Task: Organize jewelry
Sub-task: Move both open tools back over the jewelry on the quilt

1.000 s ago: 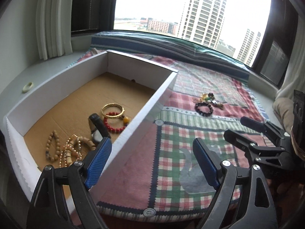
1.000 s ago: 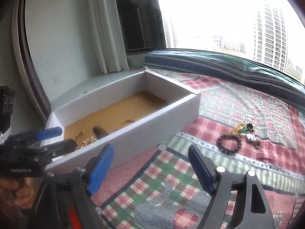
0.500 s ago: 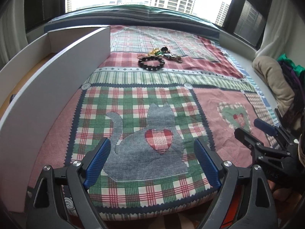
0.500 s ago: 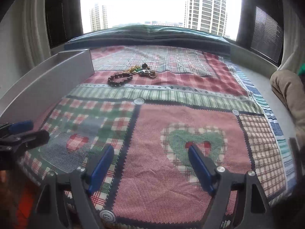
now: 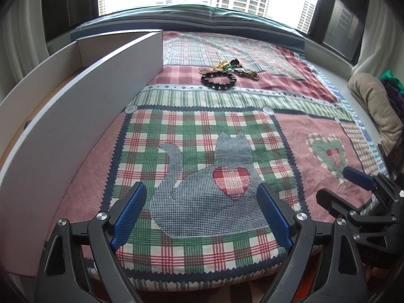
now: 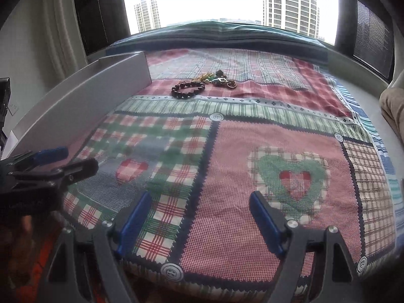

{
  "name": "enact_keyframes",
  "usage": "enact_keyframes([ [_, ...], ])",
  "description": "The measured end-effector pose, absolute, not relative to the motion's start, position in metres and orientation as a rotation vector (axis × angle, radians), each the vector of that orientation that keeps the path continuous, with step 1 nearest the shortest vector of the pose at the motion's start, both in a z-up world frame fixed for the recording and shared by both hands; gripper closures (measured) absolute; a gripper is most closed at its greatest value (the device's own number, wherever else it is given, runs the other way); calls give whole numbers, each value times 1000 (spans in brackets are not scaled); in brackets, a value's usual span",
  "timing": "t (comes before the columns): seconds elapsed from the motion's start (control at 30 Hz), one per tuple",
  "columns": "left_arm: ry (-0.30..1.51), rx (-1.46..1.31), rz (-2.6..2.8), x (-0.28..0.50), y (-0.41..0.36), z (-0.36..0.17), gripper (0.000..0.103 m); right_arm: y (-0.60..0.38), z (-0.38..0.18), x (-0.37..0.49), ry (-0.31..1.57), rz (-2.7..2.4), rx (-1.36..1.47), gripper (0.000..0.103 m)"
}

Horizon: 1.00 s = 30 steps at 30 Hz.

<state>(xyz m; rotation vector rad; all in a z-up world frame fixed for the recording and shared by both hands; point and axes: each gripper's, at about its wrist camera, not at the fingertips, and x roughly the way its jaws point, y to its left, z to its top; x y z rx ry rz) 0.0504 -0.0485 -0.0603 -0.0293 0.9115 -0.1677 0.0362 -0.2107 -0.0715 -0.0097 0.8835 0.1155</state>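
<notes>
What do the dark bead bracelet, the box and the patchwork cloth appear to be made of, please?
The dark bead bracelet: glossy round beads, probably polished wood or stone; the shine leaves it open. The box: matte white card or foam board, judging by its thin flat walls. The patchwork cloth: woven cotton-like fabric with a visible grid weave.

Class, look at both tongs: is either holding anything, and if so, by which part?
Nothing is held. The left tongs and right tongs are both open and empty above the quilt.

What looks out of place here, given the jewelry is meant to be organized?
A dark beaded bracelet and a tangled heap of gold and green pieces lie loose on the patchwork quilt, outside the white box. Both grippers, left and right, are open and empty.
</notes>
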Motion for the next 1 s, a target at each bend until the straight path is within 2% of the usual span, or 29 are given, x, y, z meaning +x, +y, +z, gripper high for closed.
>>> enact_keyframes([
  [0.4,928,-19,-171,56,-54,-65,12,-216,-63,34,880,115,-22,21],
  [0.7,956,19,-172,67,-62,-70,12,-237,-42,29,749,86,-6,20],
  [1.0,987,55,-197,87,-80,-72,12,-262,-58,41,821,46,36,20],
])
